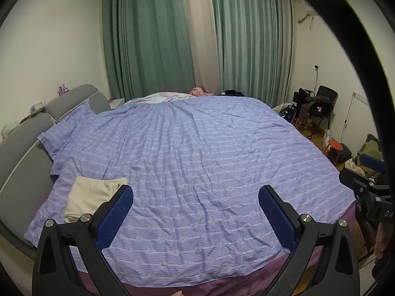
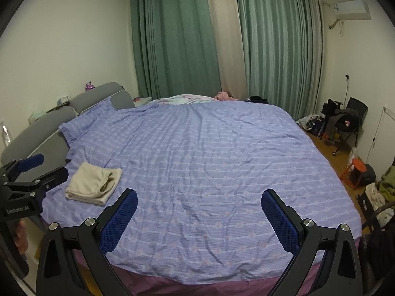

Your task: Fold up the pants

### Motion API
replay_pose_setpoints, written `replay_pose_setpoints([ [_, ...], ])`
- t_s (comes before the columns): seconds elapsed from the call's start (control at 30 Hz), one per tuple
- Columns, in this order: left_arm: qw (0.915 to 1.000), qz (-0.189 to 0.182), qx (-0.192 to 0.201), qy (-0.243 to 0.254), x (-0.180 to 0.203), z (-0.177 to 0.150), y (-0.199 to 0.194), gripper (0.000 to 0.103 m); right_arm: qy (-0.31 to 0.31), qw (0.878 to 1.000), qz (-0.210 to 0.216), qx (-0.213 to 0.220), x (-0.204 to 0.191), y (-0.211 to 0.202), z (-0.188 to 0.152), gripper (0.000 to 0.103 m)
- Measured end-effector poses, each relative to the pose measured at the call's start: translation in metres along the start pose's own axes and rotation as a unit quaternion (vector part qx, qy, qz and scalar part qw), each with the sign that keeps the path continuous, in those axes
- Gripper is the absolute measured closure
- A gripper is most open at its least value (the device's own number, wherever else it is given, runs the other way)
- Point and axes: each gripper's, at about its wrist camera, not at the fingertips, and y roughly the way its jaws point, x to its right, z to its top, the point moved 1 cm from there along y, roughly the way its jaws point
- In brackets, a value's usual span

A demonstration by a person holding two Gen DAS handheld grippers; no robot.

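Nearest: left gripper (image 1: 196,203), spread to full width, blue pads bare, nothing held, raised over the near edge of the bed. Right gripper (image 2: 199,207), likewise spread wide and holding nothing, raised over the same edge.

Beyond the left gripper, toward the headboard side: cream pants (image 2: 94,183), already in a compact folded bundle, flat on the purple striped bedspread (image 2: 209,148). Waist opening turned toward the middle of the bed. Neither gripper touching the garment; in the right wrist view, left gripper just beside it, right gripper well apart.

Farther: pillow (image 2: 84,123) against the grey headboard (image 2: 37,133), then a pale bundle and a pink soft toy (image 2: 223,96) at the far edge, green curtains (image 2: 172,44) behind.

Judged state: folding appears finished or nearly so.

Risks from here:
- Pinching only the top layer: bundle likely to unfold on lifting.
- Pinching too deep: bedspread caught together with the pants and dragged into wrinkles.
- Single-sided grasp: loose waist end likely to sag and open the fold.
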Motion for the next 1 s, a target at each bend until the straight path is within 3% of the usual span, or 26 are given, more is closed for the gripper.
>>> replay_pose_setpoints([
  [1.0,0.9999,0.007,0.011,-0.003,0.021,-0.001,-0.01,0.0,0.0,1.0,-0.003,0.004,0.005,-0.002,0.005,0.002],
])
